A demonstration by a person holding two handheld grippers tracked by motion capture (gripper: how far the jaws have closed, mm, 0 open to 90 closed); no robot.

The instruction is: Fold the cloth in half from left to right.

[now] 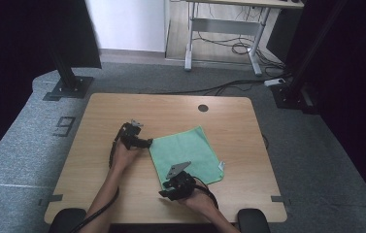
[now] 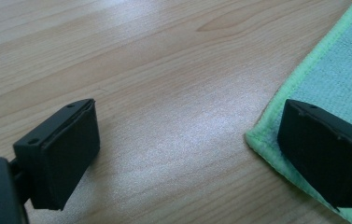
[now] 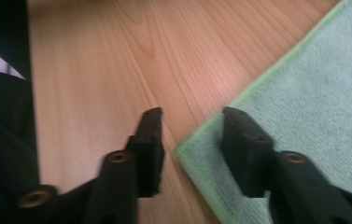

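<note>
1. Currently, left gripper [image 1: 147, 142] stands wide open at the left corner of the green cloth [image 1: 186, 154], which lies flat mid-table [image 1: 122, 107]. One pad [image 2: 325, 156] rests over the hem, the other on bare wood. Advice: lower until the hem sits between the pads before pinching.
2. Right gripper [image 3: 190, 149] is partly open, straddling the near corner without clamping it. Advice: close squarely on the hem.

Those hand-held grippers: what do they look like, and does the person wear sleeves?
Both the left gripper and the right gripper are black, each with two blocky flat-faced jaws and a grey three-cornered plate on top. A thick black cable trails from the left one. The forearms are bare, with no sleeves.
</note>
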